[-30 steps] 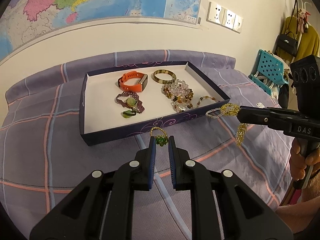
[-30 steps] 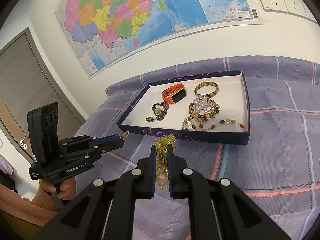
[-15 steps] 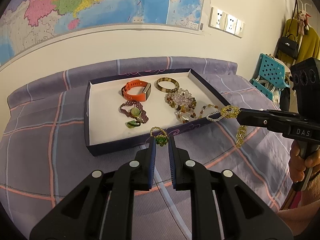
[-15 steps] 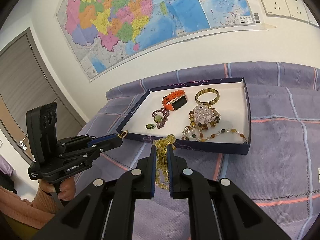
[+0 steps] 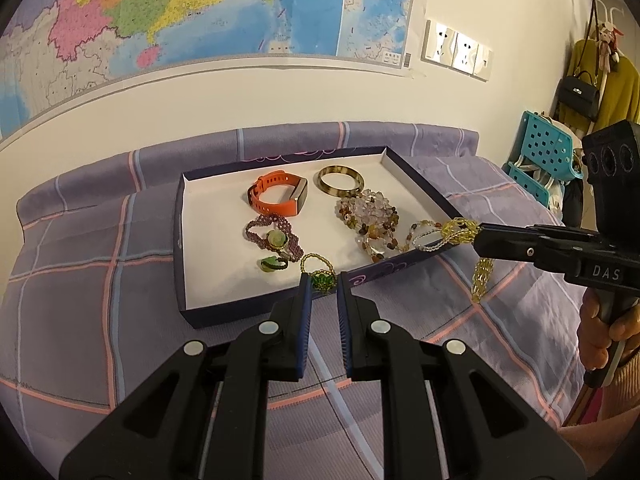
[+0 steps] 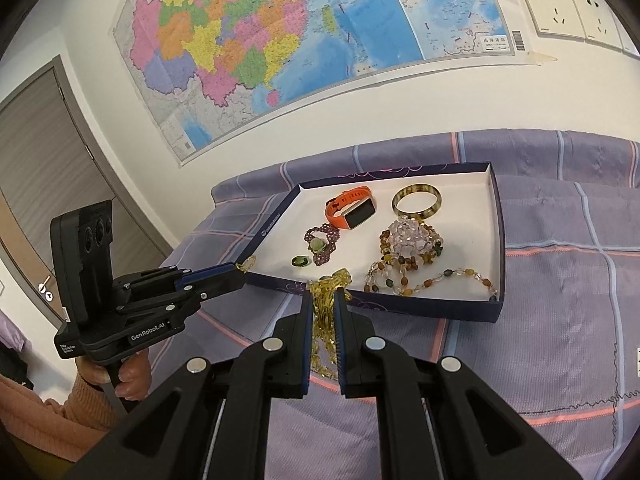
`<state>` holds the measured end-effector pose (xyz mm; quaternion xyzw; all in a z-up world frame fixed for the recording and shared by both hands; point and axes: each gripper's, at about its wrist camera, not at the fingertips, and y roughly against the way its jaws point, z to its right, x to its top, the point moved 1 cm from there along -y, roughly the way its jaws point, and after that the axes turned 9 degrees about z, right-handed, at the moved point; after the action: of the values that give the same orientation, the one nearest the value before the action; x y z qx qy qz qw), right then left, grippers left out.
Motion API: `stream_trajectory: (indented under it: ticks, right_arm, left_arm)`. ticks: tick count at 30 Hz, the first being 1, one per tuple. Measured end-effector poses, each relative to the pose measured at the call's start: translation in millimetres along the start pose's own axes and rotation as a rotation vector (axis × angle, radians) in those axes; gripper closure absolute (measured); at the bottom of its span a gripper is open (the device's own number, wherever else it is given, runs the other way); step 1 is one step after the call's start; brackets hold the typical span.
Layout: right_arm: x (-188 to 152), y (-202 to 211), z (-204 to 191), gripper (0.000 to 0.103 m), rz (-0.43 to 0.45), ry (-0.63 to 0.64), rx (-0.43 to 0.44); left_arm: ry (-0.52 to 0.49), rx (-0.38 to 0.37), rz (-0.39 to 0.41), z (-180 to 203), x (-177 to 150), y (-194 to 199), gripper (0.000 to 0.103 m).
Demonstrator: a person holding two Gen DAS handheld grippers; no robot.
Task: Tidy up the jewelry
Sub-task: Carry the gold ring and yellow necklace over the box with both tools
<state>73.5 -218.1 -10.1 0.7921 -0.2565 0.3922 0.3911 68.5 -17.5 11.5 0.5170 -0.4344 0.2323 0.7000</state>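
Note:
A dark blue tray (image 5: 208,314) with a white floor lies on the purple plaid bed; it also shows in the right wrist view (image 6: 498,240). It holds an orange watch (image 5: 278,198), an amber bangle (image 5: 340,180), a purple bracelet (image 5: 272,238), a small green stone (image 5: 272,263) and bead strands (image 5: 372,216). My left gripper (image 5: 323,280) is shut on a green bead ring (image 5: 318,272) over the tray's near edge. My right gripper (image 6: 323,294) is shut on a yellow bead necklace (image 6: 326,320), which hangs by the tray's near right corner (image 5: 476,276).
A wall map (image 5: 160,20) and sockets (image 5: 456,50) are behind the bed. A teal crate (image 5: 540,152) and hanging bags (image 5: 580,88) stand at the right. A grey door (image 6: 48,152) is at the left. The plaid bedspread (image 5: 100,300) surrounds the tray.
Both grippers have moved forward toward the tray. The green ring now hangs over the tray's near edge, and the yellow necklace has reached the tray's near right corner.

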Motion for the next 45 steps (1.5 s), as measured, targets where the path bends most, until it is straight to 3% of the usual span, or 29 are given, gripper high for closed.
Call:
stream_trajectory:
  ticks: [45]
  right_arm:
    - [18, -12, 6, 0.095, 0.020, -0.001, -0.006]
  left_arm:
    - [-0.001, 0.013, 0.005, -7, 13, -12, 0.090]
